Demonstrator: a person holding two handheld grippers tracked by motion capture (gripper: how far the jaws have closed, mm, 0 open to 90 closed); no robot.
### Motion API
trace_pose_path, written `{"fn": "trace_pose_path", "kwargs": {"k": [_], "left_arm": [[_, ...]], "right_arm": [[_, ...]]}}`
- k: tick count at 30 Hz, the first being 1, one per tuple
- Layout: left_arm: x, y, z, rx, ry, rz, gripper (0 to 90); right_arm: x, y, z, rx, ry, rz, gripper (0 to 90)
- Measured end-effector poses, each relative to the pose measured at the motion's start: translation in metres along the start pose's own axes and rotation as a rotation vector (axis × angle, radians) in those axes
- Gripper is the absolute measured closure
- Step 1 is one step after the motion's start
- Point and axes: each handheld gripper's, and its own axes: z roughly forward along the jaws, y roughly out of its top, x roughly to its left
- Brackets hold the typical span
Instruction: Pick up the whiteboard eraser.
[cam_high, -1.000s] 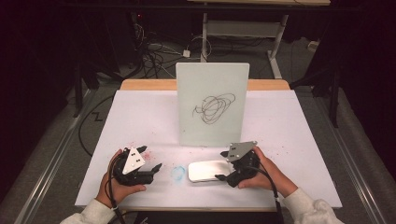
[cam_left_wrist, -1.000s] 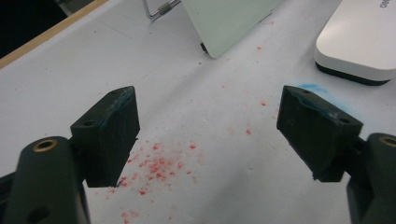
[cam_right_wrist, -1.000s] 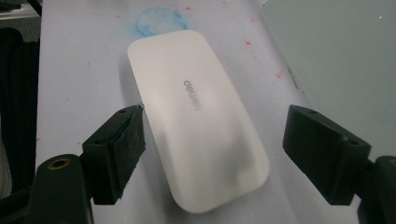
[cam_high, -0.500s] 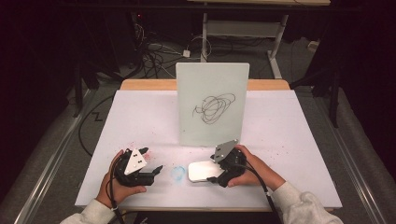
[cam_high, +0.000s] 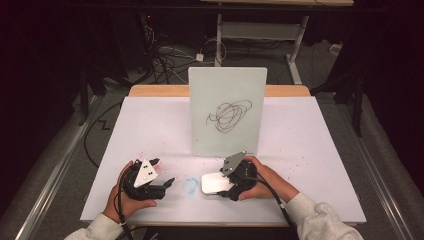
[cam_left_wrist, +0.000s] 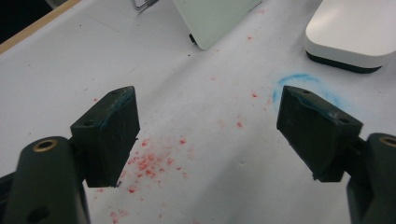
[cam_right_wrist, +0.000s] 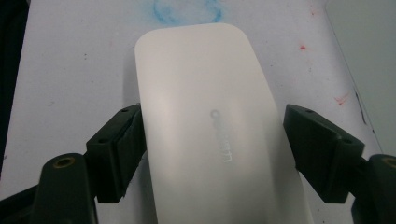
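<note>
— Two tongs over the white bench (cam_high: 150, 120); what has the right tongs (cam_right_wrist: 212, 154) got?

— It straddles a white, rounded, flat plastic eraser block (cam_right_wrist: 210, 130) lying near the front edge, before the upright pale-green glass board (cam_high: 227, 110). Its jaws have just been closing: one pad touches the block's side, the other stands just off it.

— And the left tongs (cam_left_wrist: 208, 135)?

— Wide open, holding nothing, above red specks beside a blue ring smudge (cam_left_wrist: 299, 81).
</note>
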Motion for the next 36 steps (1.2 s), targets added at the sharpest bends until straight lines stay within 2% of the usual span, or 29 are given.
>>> {"fn": "trace_pose_path", "kwargs": {"k": [5,11,14,18,24,33,36], "left_arm": [[0.000,0.000,0.001,0.010,0.004,-0.002,20.5],[0.000,0.000,0.001,0.006,0.000,-0.002,20.5],[0.000,0.000,0.002,0.010,-0.004,-0.001,20.5],[0.000,0.000,0.001,0.007,-0.004,-0.002,20.5],[0.000,0.000,0.000,0.002,-0.003,0.000,20.5],[0.000,0.000,-0.001,-0.004,0.003,-0.001,20.6],[0.001,0.000,-0.002,-0.003,0.005,0.001,20.6]], "right_arm": [[0.000,-0.002,-0.002,-0.017,0.001,0.007,29.0],[0.001,-0.002,-0.001,-0.013,-0.005,0.002,29.3],[0.002,-0.001,-0.001,-0.009,-0.014,-0.018,30.0],[0.001,-0.003,-0.003,-0.024,-0.002,-0.022,31.2],[0.003,-0.003,-0.005,-0.033,-0.019,-0.032,31.3],[0.003,-0.004,-0.018,-0.084,-0.093,0.001,31.3],[0.002,-0.005,-0.025,-0.106,-0.134,0.016,31.3]]}}
